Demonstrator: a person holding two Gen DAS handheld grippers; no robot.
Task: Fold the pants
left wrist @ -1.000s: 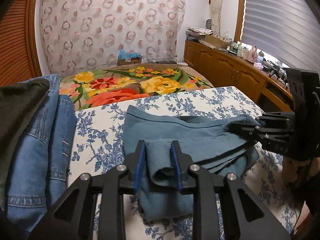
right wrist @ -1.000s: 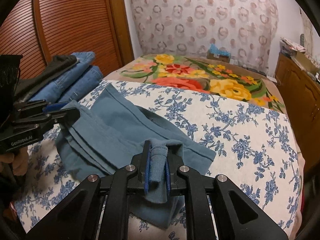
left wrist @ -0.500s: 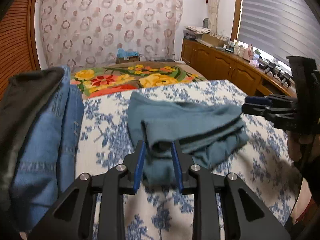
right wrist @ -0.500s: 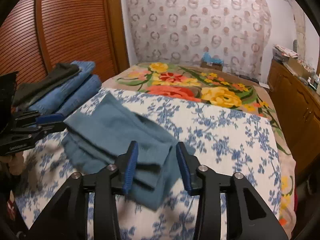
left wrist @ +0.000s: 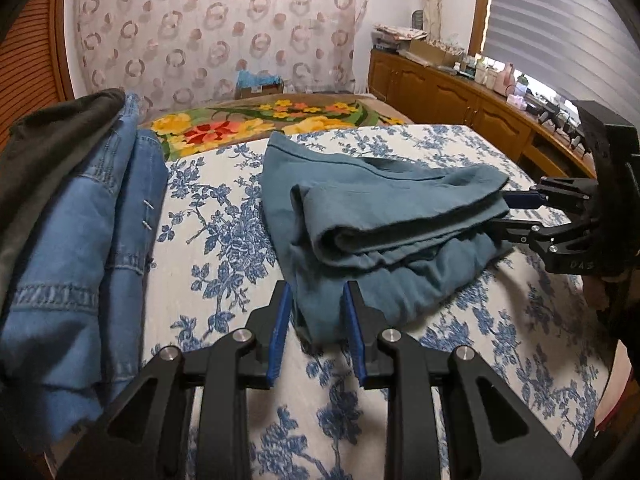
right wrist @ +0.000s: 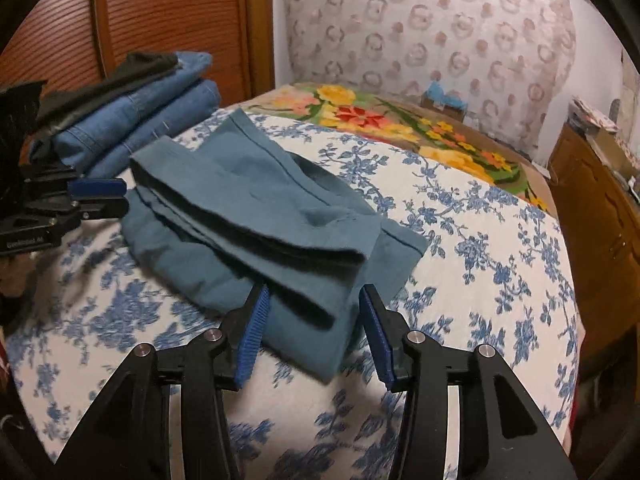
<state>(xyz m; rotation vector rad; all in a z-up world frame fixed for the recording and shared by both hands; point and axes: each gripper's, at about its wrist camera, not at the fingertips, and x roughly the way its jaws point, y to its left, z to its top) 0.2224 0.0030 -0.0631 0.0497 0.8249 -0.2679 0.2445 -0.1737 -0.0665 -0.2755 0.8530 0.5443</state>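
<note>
Claws sit nearest: the left claw (left wrist: 316,332) stands part open around a corner of the folded teal pants (left wrist: 384,220), pads not pressing; the right claw (right wrist: 312,336) is opening, the pants' edge loose between its jaws. The pants lie on the blue-flowered bed cover (right wrist: 460,240). Beyond them, stacked jeans (left wrist: 88,224) under a dark garment (left wrist: 52,136), then a floral blanket (left wrist: 248,120).

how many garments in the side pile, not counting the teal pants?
3 visible: a dark grey garment on top, a folded blue denim piece beneath, another folded denim piece lowest. More may be hidden underneath.
</note>
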